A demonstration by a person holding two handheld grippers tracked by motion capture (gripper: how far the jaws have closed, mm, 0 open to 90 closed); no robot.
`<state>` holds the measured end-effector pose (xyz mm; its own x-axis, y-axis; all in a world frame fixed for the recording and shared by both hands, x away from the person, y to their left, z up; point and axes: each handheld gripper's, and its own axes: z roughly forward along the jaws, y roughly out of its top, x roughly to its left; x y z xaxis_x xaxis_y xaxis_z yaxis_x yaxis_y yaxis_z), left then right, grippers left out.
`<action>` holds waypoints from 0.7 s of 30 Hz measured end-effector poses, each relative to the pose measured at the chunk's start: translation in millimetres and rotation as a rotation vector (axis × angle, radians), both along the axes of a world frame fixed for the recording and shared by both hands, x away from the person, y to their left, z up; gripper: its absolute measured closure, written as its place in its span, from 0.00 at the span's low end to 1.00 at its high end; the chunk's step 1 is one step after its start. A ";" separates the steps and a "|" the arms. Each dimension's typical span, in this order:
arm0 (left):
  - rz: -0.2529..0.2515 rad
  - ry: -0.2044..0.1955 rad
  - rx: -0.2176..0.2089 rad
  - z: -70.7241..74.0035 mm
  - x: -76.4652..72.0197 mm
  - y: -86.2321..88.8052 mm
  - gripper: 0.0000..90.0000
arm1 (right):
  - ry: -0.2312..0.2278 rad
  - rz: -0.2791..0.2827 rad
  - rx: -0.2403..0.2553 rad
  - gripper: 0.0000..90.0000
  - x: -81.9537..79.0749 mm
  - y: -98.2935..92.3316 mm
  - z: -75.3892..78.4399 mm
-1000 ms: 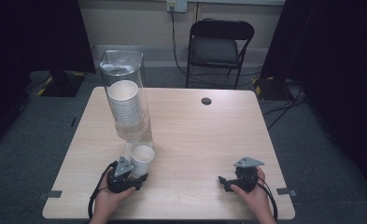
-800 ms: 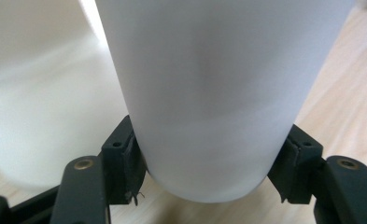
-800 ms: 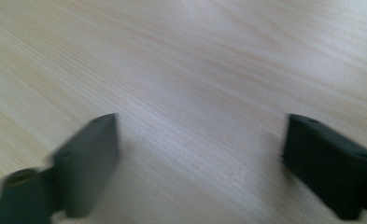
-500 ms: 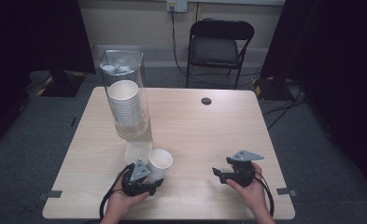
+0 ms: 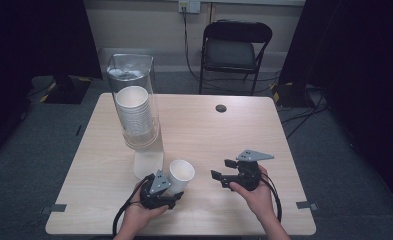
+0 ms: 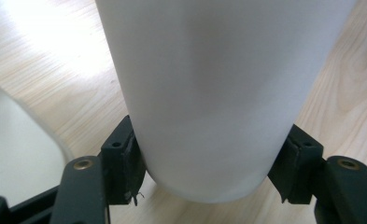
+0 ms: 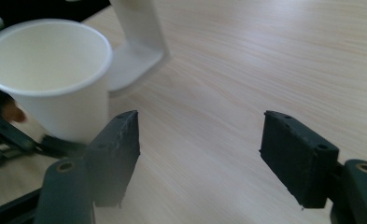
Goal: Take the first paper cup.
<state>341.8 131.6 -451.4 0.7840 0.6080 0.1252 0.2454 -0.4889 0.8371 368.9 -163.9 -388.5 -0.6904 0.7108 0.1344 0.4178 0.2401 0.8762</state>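
A white paper cup is tilted just above the table, and my left gripper is shut on its lower part. In the left gripper view both pads press the cup near its base, so the left gripper holds it firmly. Right of it, my right gripper hovers over the table and points at the cup. Its jaws have just been closing but stand open, with nothing between them. In the right gripper view the right gripper has bare wood between its jaws, with the cup at the left.
A clear tube with a stack of white cups stands on a white stand at the table's left, just behind the held cup. A black hole marks the far table middle. A folding chair stands beyond the table.
My left gripper has carried the cup to the right, away from the white stand, and tilted it. My right gripper has lifted off the table, moved left toward the cup, and narrowed its jaws.
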 end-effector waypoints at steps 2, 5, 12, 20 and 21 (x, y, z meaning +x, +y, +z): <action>-0.006 0.002 -0.004 -0.5 -1.3 -6.6 0.40 | 0.001 0.026 -0.004 0.32 0.6 8.8 4.9; -0.016 0.005 0.014 0.0 -1.5 -9.4 0.40 | -0.001 0.045 -0.006 0.34 0.5 16.6 7.9; -0.046 -0.003 0.029 -1.3 -4.2 -18.1 0.40 | -0.001 0.076 -0.018 0.36 1.3 31.2 15.2; -0.065 -0.020 0.015 -0.3 -5.3 -24.0 0.40 | 0.085 0.131 -0.030 0.59 4.5 47.9 15.5; -0.065 -0.020 0.012 -0.3 -5.4 -24.2 0.40 | 0.097 0.129 -0.032 0.63 4.7 49.4 14.8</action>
<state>336.4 107.4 -451.6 0.8192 0.5541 0.1478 0.1963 -0.5132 0.8355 373.6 -114.4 -373.8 -0.7611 0.6222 0.1833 0.4638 0.3245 0.8243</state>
